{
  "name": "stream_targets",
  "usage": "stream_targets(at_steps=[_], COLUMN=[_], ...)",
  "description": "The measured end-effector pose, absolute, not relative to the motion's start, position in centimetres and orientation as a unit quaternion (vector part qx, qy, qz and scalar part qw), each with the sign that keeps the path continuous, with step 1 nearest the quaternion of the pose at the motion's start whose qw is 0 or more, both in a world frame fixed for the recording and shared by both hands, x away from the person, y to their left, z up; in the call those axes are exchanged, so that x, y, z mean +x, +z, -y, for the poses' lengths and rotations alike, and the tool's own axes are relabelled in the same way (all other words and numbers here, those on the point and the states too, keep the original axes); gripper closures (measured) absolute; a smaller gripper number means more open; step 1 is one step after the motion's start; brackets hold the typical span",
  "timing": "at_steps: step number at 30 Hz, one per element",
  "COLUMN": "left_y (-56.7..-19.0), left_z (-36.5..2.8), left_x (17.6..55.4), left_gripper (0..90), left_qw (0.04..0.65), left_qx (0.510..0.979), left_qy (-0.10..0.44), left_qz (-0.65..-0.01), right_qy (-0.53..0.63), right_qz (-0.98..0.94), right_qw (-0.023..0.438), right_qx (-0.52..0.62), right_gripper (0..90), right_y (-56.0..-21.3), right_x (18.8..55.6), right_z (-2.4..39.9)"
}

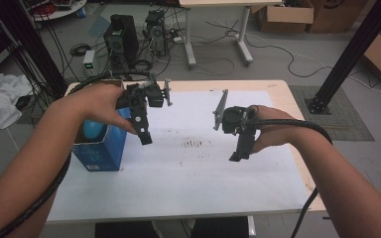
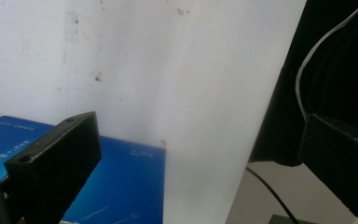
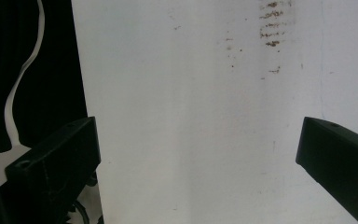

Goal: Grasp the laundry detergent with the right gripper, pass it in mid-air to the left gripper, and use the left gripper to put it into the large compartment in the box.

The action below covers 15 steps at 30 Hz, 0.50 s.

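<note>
Left gripper [image 1: 146, 139]: jaws wide, empty, beside the blue cardboard box [image 1: 101, 148] at the table's [image 1: 203, 173] left edge. Right gripper [image 1: 239, 156]: jaws wide, empty.

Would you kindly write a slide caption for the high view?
Two hand-held black grippers, left gripper and right gripper, hover open over a white table sheet beside an open blue cardboard box.
</note>
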<state>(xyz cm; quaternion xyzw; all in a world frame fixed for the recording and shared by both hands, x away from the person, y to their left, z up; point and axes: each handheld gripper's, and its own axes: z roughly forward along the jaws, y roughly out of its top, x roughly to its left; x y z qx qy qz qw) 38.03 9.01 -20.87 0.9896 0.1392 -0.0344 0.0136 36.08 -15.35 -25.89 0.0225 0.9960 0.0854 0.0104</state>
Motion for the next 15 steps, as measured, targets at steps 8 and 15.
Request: stream_targets(at_steps=[8, 15], left_y=[-20.91, -21.22], left_z=[-8.53, -8.07], left_x=[38.03, 38.06], left_gripper=[0.1, 0.1], left_qw=[0.011, 0.013], left_qx=[0.990, 0.991], left_qy=[-0.039, -0.040], left_qz=[-0.135, -0.128], right_qy=[0.087, 0.093], right_qz=[-0.996, -0.995], right_qw=[0.012, 0.016], right_qx=[0.025, 0.029], right_gripper=[0.0, 0.0], right_y=[-25.81, -25.67], right_x=[35.94, 35.87], right_z=[16.04, 16.42])
